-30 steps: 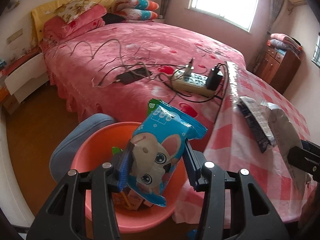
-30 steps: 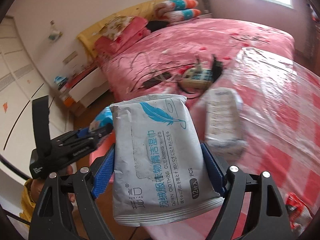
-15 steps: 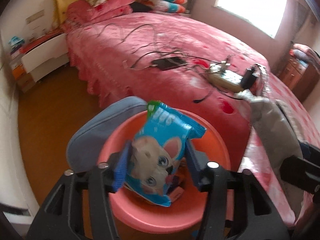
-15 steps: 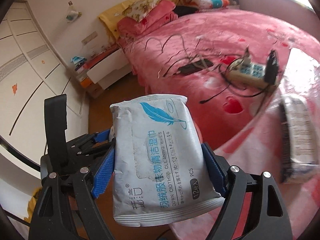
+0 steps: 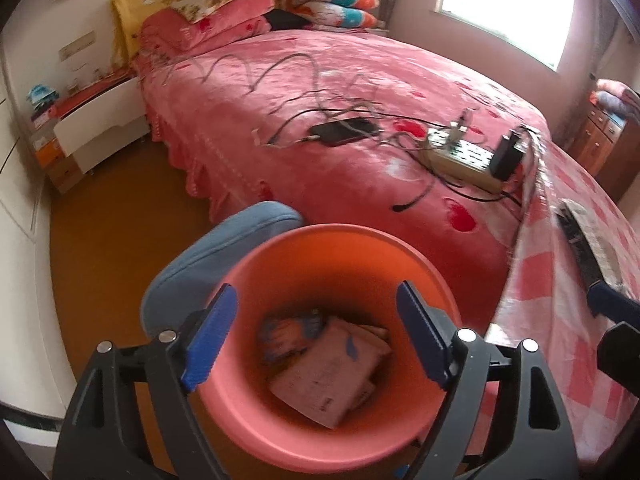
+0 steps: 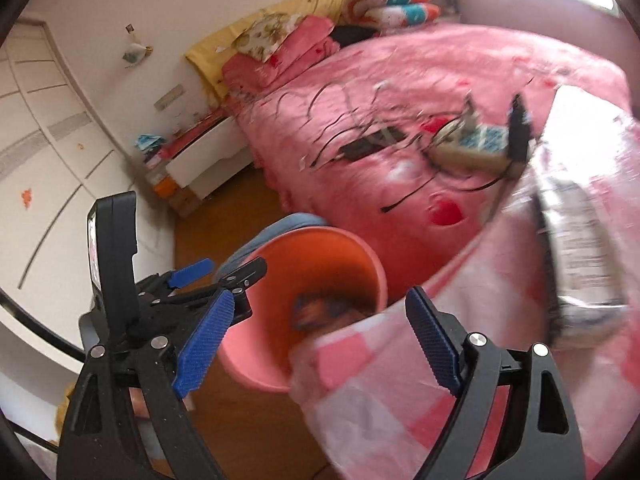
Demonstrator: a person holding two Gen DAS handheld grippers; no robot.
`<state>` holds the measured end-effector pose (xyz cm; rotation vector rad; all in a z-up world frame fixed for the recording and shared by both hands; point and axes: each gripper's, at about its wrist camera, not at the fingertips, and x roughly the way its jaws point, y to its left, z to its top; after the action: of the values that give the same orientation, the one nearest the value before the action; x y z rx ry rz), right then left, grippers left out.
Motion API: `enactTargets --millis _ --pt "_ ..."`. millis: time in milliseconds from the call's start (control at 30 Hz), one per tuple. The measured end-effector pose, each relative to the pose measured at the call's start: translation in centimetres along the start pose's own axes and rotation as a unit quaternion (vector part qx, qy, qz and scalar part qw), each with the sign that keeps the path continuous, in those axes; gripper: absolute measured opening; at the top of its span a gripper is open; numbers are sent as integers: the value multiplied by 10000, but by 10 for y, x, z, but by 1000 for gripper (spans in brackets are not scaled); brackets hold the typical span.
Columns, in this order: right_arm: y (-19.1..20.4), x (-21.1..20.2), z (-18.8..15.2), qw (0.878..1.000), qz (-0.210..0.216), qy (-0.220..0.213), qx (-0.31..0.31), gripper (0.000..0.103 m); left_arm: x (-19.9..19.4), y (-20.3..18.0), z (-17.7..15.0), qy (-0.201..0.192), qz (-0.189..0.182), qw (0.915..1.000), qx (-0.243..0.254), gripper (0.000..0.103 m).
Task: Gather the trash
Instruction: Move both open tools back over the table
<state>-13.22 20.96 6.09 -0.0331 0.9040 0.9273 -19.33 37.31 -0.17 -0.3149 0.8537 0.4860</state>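
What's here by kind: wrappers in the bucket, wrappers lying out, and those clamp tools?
Packets in the pink bucket: 2 (blue packet, pale packet)
Silver packet on the checked cloth: 1
Open tools: 2 (left hand-held gripper, right hand-held gripper)
Total: 5

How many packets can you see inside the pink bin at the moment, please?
2 clearly. In the pink bin, a pale wipes packet lies on top in the middle, and a blue snack packet sits to its left, partly under it. More may be hidden beneath them.

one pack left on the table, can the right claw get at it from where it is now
Probably yes. The right claw is open and empty, and the grey pack lies flat on the checked tablecloth just ahead to its right, with nothing covering it.
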Motion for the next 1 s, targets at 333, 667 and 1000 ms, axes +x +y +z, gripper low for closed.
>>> enactTargets --millis 333,667,1000 --pt "-34 -46 -17 9972 -651 -351 139 87 -13 -66 -5 -36 -425 9970 652 82" --pt "-63 -75 -38 9941 -877 -491 402 87 -26 -110 -10 -70 -603 9923 1078 82" --pt "-71 -94 -52 9923 -983 -637 408 87 -40 -137 -14 -99 -573 9887 1384 83"
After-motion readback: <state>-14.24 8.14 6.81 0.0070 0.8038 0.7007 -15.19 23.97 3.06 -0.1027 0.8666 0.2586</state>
